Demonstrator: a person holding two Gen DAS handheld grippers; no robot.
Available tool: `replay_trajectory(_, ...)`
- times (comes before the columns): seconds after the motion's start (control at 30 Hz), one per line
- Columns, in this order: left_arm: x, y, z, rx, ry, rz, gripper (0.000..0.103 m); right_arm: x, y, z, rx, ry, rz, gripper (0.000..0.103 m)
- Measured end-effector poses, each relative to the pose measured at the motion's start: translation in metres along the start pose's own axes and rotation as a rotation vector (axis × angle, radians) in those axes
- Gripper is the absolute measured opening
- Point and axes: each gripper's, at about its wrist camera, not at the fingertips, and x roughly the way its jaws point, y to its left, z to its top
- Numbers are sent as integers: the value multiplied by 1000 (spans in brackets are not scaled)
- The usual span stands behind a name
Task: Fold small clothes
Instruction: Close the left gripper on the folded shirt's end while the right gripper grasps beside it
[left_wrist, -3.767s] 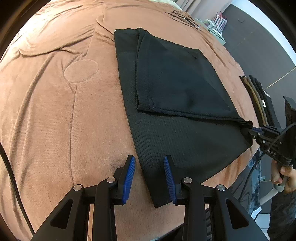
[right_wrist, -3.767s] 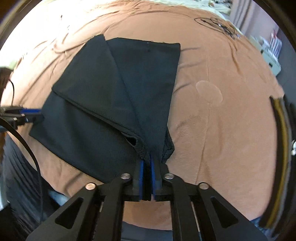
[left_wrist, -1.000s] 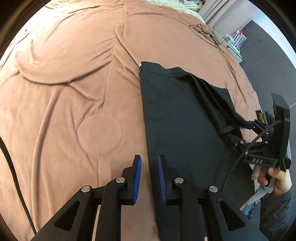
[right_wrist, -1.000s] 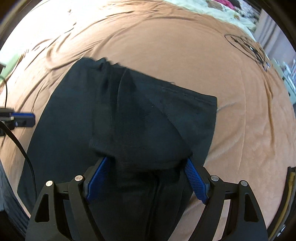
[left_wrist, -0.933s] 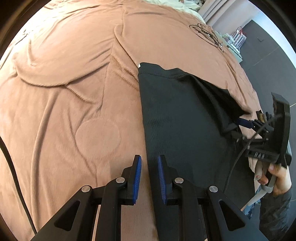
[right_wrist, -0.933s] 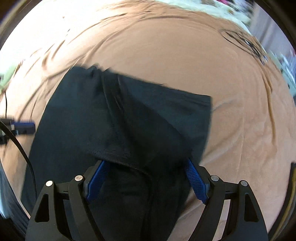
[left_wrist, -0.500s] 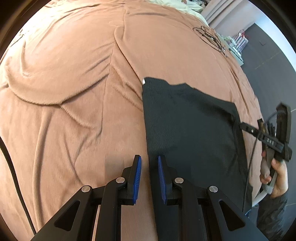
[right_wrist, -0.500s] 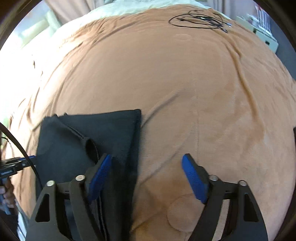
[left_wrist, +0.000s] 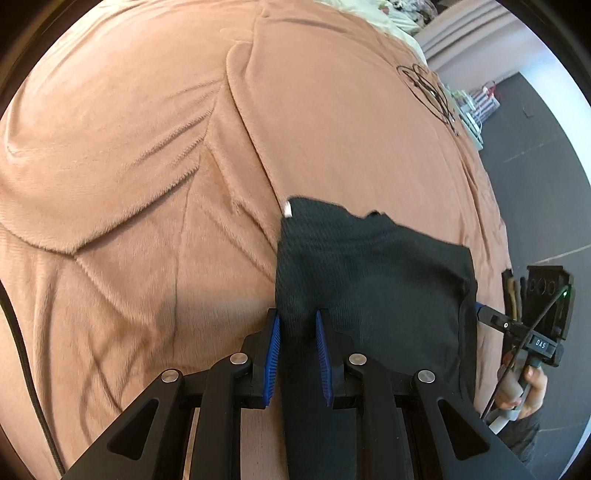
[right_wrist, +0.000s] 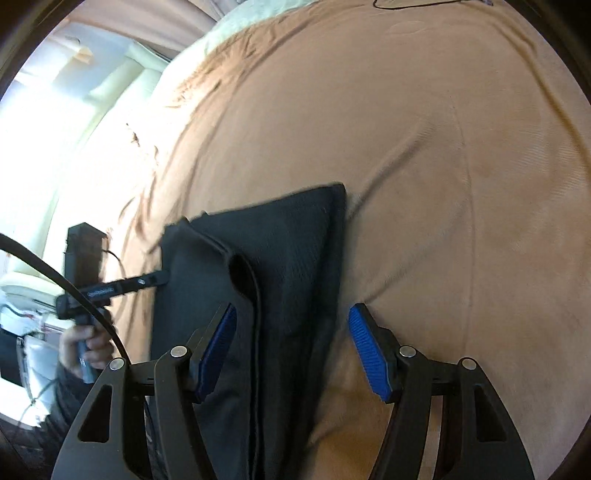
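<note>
While the left gripper (left_wrist: 297, 352) pinches the ribbed black garment (left_wrist: 373, 280), the right gripper (right_wrist: 293, 349) spreads its jaws wide.

Brown blanket (left_wrist: 155, 155) bare left of and beyond black garment (left_wrist: 373, 273); only a cable coil (left_wrist: 428, 88) lies far off.

The left gripper (left_wrist: 297, 354) fills the lower centre of its view, blue pads close together with a narrow gap. The right gripper (right_wrist: 293, 354) sits low in its frame, jaws spread wide. A hand (left_wrist: 532, 391) grips its handle at lower right.
</note>
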Motion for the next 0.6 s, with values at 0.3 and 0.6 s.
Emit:
replay_trajectory(0.3,6,2,15,1,-8,-7,19,27,-18,17,-25,43,155,62)
replay_trajectory(0.6,8,-5,19,9,-52,-14,9,28,-17,22,-76,28,19,10)
